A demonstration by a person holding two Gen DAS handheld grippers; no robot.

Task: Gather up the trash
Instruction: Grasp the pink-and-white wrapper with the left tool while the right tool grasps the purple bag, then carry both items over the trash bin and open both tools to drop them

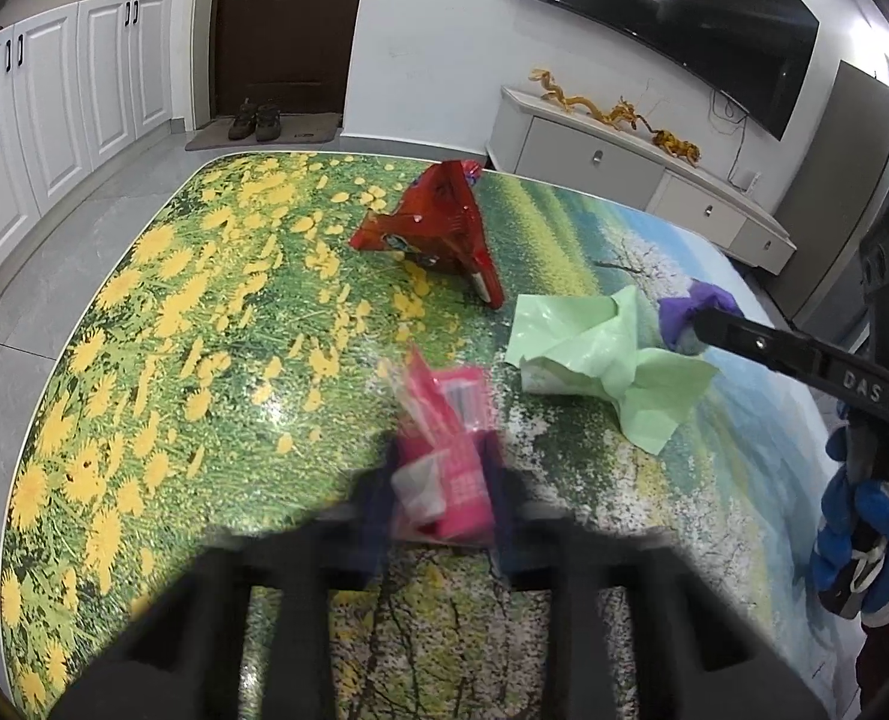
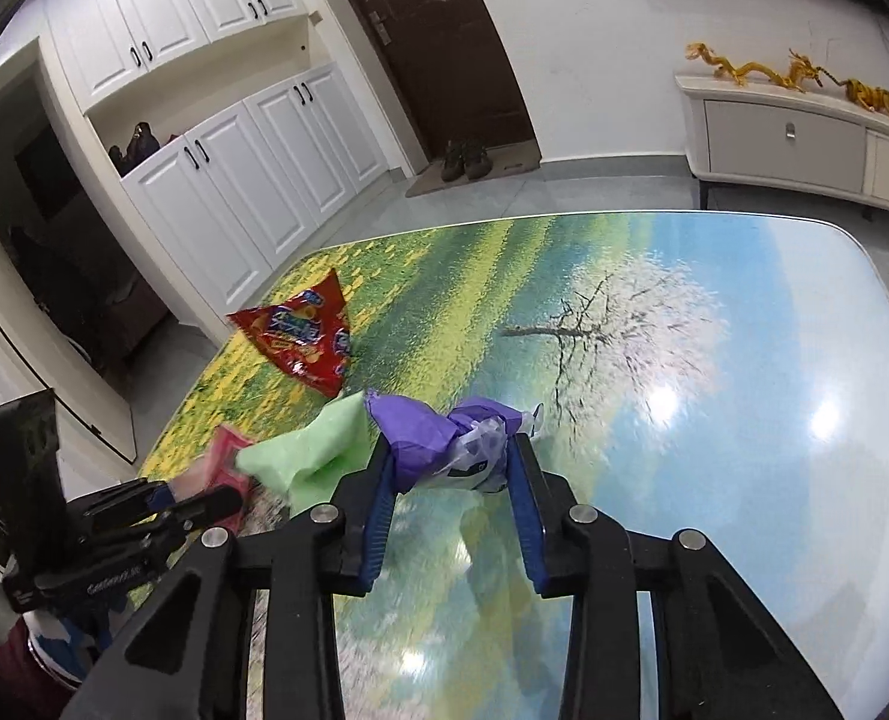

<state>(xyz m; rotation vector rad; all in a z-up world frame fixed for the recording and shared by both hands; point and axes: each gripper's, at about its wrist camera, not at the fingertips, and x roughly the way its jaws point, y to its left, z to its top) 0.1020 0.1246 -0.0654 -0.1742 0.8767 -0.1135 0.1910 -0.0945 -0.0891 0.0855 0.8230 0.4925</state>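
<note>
My left gripper (image 1: 441, 480) is shut on a pink wrapper (image 1: 444, 450) and holds it over the table; the view is blurred by motion. It also shows in the right wrist view (image 2: 204, 495) at the lower left with the pink wrapper (image 2: 219, 459). My right gripper (image 2: 450, 462) is shut on a purple and clear wrapper (image 2: 438, 432); in the left wrist view its fingers (image 1: 726, 330) grip the purple wrapper (image 1: 693, 312). A crumpled green bag (image 1: 600, 354) (image 2: 312, 450) lies between the grippers. A red snack bag (image 1: 438, 222) (image 2: 300, 336) lies farther out.
The table (image 1: 204, 330) (image 2: 714, 360) carries a glossy meadow-and-sky print. Around it are white cabinets (image 1: 54, 120), a dark door (image 1: 288, 24) with shoes (image 1: 255, 120), a low TV console (image 1: 624, 174) and a wall TV (image 1: 672, 18).
</note>
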